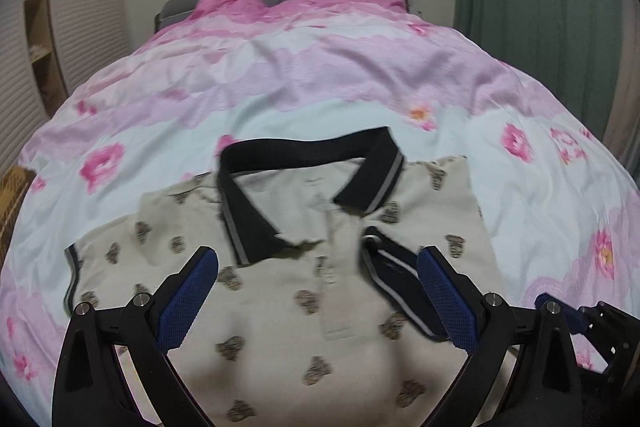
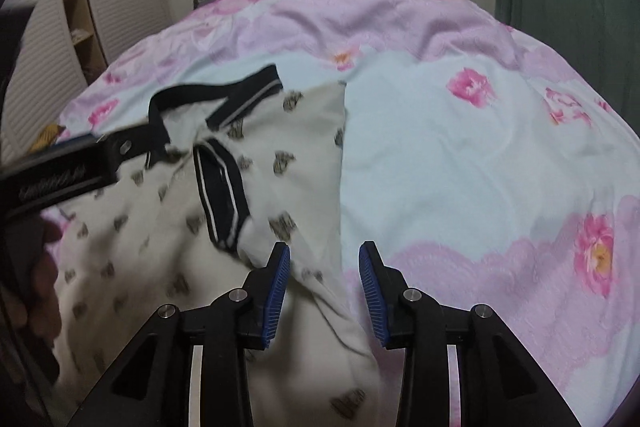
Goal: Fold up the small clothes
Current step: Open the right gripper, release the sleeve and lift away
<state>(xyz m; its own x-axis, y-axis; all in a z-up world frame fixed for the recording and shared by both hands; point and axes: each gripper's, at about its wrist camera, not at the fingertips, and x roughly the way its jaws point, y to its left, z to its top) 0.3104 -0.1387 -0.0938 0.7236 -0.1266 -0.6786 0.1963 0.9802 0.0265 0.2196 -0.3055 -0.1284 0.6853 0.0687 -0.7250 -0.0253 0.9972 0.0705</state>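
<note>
Shirt [image 1: 280, 291] flat on bed [image 1: 360, 79]; my left fingers [image 1: 208, 287] spread wide above it, right fingers [image 2: 280, 279] parted, its edge loose between.

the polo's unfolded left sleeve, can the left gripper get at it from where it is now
Probably yes. The left gripper hangs open above the polo shirt, and the flat left sleeve lies just beside its finger with nothing on top. The right gripper is at the opposite edge, out of the way.
</note>
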